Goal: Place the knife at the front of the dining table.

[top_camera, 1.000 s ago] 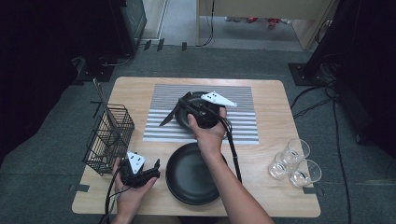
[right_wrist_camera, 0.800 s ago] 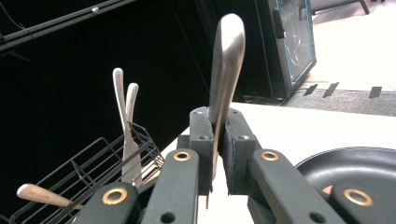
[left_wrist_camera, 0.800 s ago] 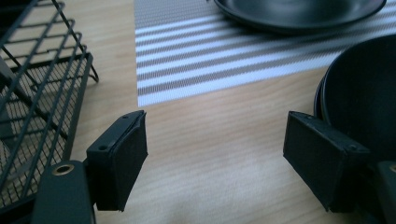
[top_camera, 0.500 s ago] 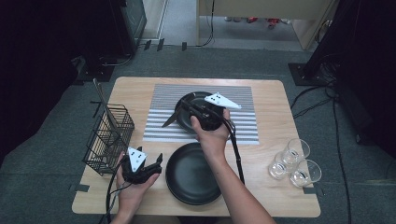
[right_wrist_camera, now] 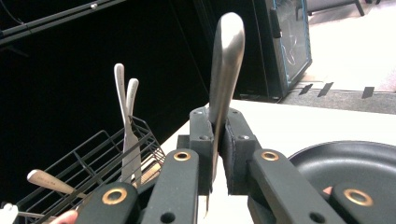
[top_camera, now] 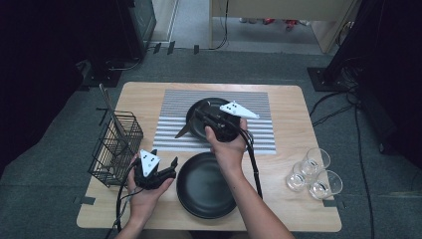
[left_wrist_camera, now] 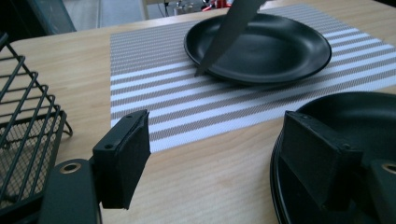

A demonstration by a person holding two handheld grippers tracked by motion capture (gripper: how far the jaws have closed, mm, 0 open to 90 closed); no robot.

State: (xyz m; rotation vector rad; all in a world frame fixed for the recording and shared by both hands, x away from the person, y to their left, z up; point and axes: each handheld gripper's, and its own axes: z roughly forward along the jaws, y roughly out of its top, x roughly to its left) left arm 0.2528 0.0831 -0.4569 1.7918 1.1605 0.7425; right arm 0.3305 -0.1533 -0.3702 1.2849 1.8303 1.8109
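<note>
Two hand-held grippers: right (right_wrist_camera: 217,154) clamps knife (right_wrist_camera: 225,70), tip hidden; left (left_wrist_camera: 224,154) closing, nothing between.

A black wire basket (top_camera: 115,147) holding cutlery (right_wrist_camera: 127,135) stands at the table's (top_camera: 288,104) left edge. A striped placemat (top_camera: 169,124) lies mid-table. Three clear glasses (top_camera: 313,172) cluster near the right edge, touching one another.

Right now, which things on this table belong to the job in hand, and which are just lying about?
In the job:
- knife, clamped in the right hand-held gripper
- black plate on the striped mat, below the knife
- left hand-held gripper, open, holding nothing

Lying about:
- nearer black plate
- wire basket with cutlery
- three glasses
</note>
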